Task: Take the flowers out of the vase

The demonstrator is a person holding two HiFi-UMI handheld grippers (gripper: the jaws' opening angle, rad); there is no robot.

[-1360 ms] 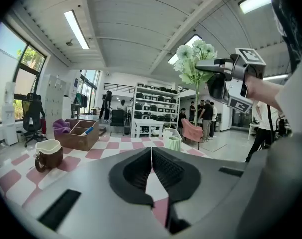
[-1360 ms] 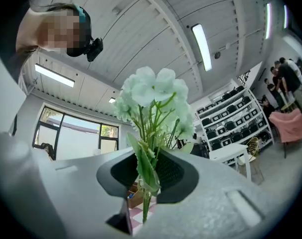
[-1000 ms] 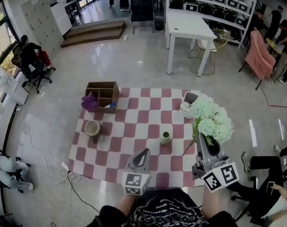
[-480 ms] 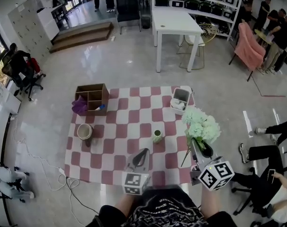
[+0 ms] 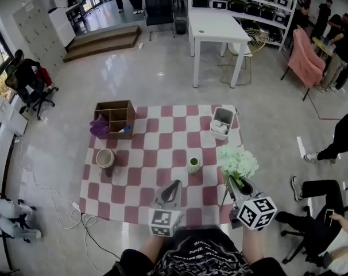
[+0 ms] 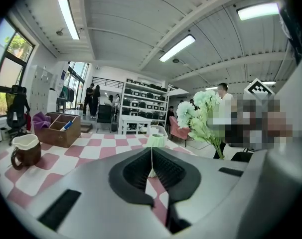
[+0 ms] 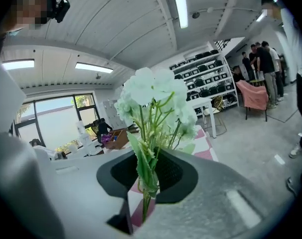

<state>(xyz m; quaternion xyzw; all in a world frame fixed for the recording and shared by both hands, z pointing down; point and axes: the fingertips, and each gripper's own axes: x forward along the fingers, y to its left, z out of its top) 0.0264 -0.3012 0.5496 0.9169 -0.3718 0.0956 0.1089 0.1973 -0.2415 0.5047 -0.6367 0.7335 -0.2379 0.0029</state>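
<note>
Flowers (image 5: 237,162) clamped by stems in right hand-held gripper (image 5: 237,191), left hand-held gripper (image 5: 173,187) closed, empty

I can read no words or numbers anywhere. The left cube (image 5: 164,222) at the back of my left tool (image 5: 174,185) and the right cube (image 5: 256,212) at the back of my right tool (image 5: 236,186) carry only black-and-white square patterns, no letters. The shirt (image 5: 191,259) just behind both tools bears pale print, too small for me to make out.
</note>
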